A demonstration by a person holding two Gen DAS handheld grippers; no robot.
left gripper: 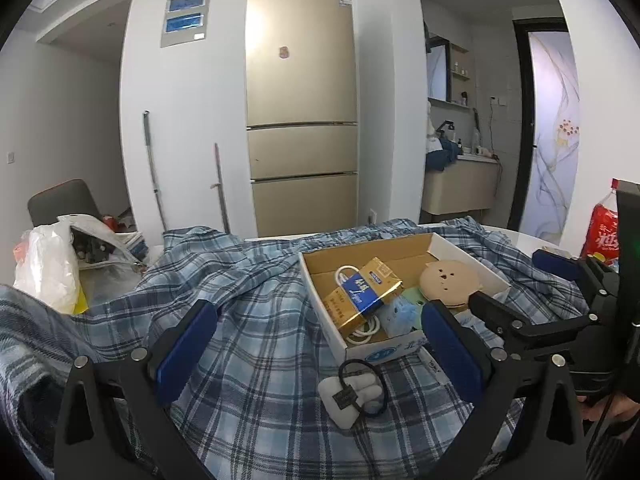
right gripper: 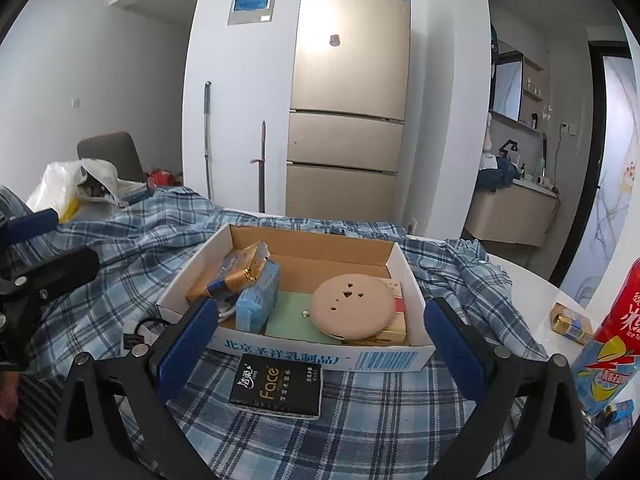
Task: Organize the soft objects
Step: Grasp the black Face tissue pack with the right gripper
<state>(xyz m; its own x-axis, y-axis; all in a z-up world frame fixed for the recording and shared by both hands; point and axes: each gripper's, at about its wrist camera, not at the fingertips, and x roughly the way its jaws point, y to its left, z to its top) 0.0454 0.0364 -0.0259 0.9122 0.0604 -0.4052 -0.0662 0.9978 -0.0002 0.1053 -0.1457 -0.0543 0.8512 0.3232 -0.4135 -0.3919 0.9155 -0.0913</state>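
Observation:
A shallow cardboard box point(right gripper: 320, 356) point(left gripper: 384, 354) sits on a blue plaid cloth point(right gripper: 104, 264) point(left gripper: 256, 320). It holds a gold and blue packet point(left gripper: 362, 292), a blue tissue pack point(right gripper: 258, 296), a white cable, a green card and a round beige pad point(right gripper: 352, 306) point(left gripper: 450, 282). A black "Face" tissue pack point(right gripper: 276, 384) lies in front of the box between my right gripper's open fingers point(right gripper: 320, 340). A white object with a black hair tie point(left gripper: 354, 394) lies between my left gripper's open fingers point(left gripper: 320, 344). Both grippers are empty.
A red drink bottle point(right gripper: 616, 332) and a small gold packet point(right gripper: 570, 318) stand on the white table at right. Plastic bags point(left gripper: 48, 264) lie at far left by a grey chair. A gold fridge point(left gripper: 302, 108) and two poles stand behind.

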